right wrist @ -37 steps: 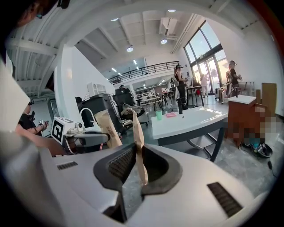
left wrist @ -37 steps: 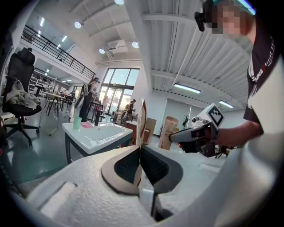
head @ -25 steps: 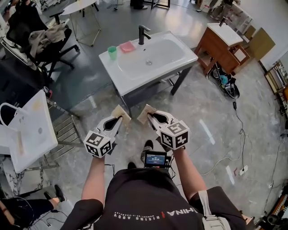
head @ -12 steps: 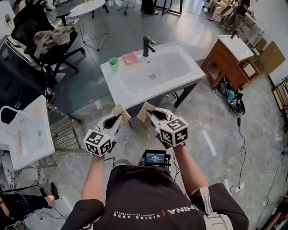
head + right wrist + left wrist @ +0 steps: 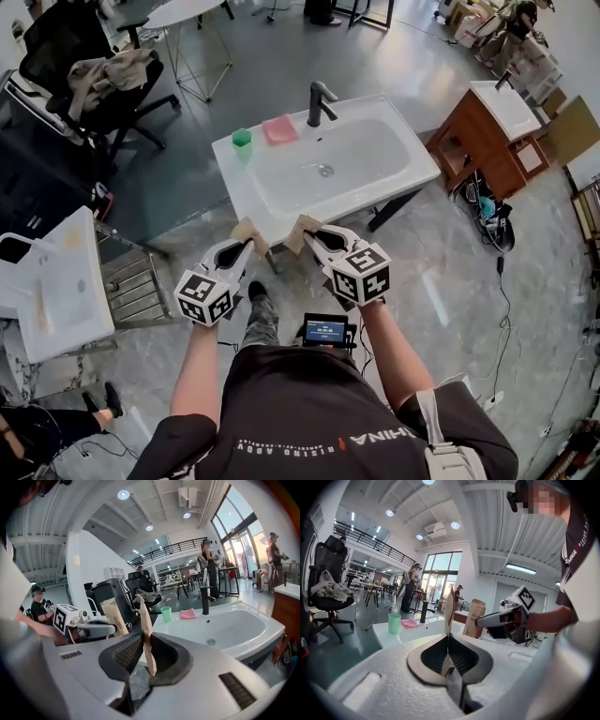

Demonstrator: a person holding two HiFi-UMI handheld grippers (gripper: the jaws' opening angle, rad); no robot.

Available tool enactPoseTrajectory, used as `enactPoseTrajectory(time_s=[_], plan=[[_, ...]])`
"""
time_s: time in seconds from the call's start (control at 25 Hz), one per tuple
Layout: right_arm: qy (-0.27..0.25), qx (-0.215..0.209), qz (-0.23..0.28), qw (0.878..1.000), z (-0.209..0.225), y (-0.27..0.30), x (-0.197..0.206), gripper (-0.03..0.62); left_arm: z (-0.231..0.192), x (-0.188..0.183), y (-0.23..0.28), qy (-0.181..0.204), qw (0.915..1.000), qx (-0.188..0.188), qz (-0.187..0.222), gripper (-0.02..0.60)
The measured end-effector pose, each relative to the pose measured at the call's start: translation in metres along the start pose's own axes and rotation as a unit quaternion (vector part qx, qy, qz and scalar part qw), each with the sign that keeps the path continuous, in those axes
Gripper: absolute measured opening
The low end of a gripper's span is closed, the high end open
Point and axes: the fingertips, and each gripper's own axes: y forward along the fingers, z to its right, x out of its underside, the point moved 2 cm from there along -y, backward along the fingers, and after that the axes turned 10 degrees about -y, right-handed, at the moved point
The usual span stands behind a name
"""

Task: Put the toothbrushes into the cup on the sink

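Observation:
A white sink (image 5: 375,187) stands ahead with a black tap (image 5: 319,101). On its back left rim stand a green cup (image 5: 242,140) and a pink cloth (image 5: 278,129). My left gripper (image 5: 246,247) is shut on a brown paper toothbrush packet (image 5: 247,231) just short of the sink's front edge. Beside it, my right gripper (image 5: 307,240) is shut on a second brown packet (image 5: 300,228). In the left gripper view the packet (image 5: 449,616) stands edge-on between the jaws, the cup (image 5: 394,623) beyond. The right gripper view shows its packet (image 5: 145,630) upright, with the cup (image 5: 166,613) and sink (image 5: 243,634) ahead.
A black office chair (image 5: 89,80) draped with clothes stands at the back left. A second white basin (image 5: 56,281) on a frame is at my left. A wooden cabinet (image 5: 483,141) stands right of the sink, with cables (image 5: 492,220) on the floor. People stand far back.
The person has walked towards the sink, which now lies closer in the head view. Both grippers moved forward with their packets and stay shut on them.

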Motion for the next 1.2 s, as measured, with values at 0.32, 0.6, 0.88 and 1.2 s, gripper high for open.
enactPoseTrajectory(time_s=[0.32, 0.6, 0.88, 1.2], plan=[[0.001, 0.026, -0.005, 1.000, 0.047, 0.069, -0.042, 0.060, -0.073, -0.046, 0.051, 0.002, 0.9997, 0.026, 0.000, 0.014], [0.013, 0.042, -0.003, 0.999, 0.066, 0.129, -0.072, 0.060, -0.133, -0.078, 0.077, 0.008, 0.9988, 0.047, -0.010, 0.014], [0.021, 0.039, -0.012, 0.999, 0.078, 0.160, -0.080, 0.060, -0.161, -0.085, 0.094, -0.001, 0.9985, 0.051, -0.019, 0.015], [0.006, 0.000, -0.021, 1.000, 0.102, 0.177, -0.088, 0.060, -0.171, -0.091, 0.108, -0.018, 0.9998, 0.012, -0.004, 0.015]])
